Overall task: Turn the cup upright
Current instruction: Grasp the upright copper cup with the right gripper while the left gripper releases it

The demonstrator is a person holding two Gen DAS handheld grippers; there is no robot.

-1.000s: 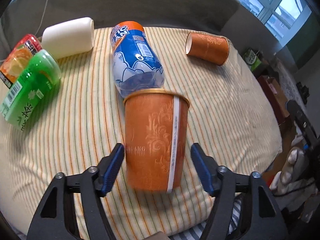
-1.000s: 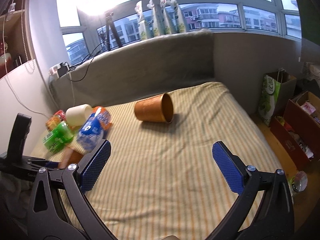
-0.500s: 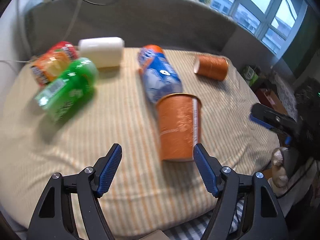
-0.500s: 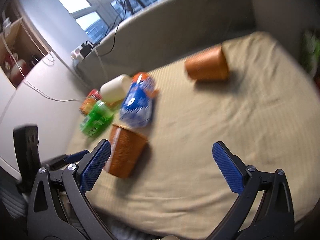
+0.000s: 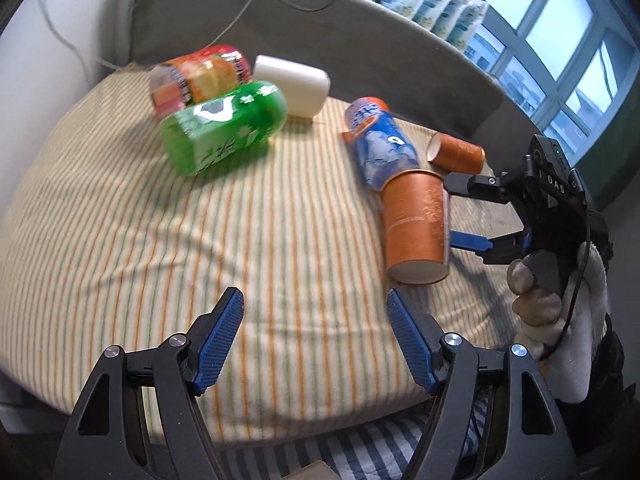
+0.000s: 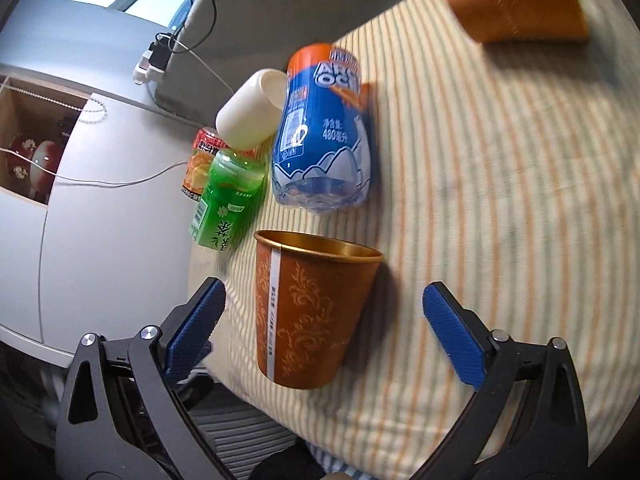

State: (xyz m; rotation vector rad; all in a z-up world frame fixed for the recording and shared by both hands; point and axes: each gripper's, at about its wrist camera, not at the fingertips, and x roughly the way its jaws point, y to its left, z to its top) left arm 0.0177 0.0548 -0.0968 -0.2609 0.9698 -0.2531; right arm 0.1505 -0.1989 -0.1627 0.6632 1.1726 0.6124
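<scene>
Now, near cup: the orange cup [image 5: 416,224] lies on its side on the striped bed [image 5: 200,240], its closed bottom toward the bed's front edge and its gold rim toward the blue bottle [image 5: 378,142].
Right claw: the right claw [image 6: 324,332] has its blue pads wide apart, one on each side of the cup and not touching it; in the left wrist view one finger is above the cup and one is beside its lower wall.
Left claw: the left claw [image 5: 314,338] is also spread wide with nothing between the pads; it hangs over the front part of the bed, and the cup is just beyond its right pad.
Second cup: another orange cup [image 5: 456,154] lies on its side farther back, apart from the first.
Other things: a green bottle [image 5: 224,128], a red-orange bottle [image 5: 200,78] and a white cup [image 5: 292,84] lie close together at the back left.
Hand: a white-gloved hand [image 5: 560,300] holds the handle of the right claw.
</scene>
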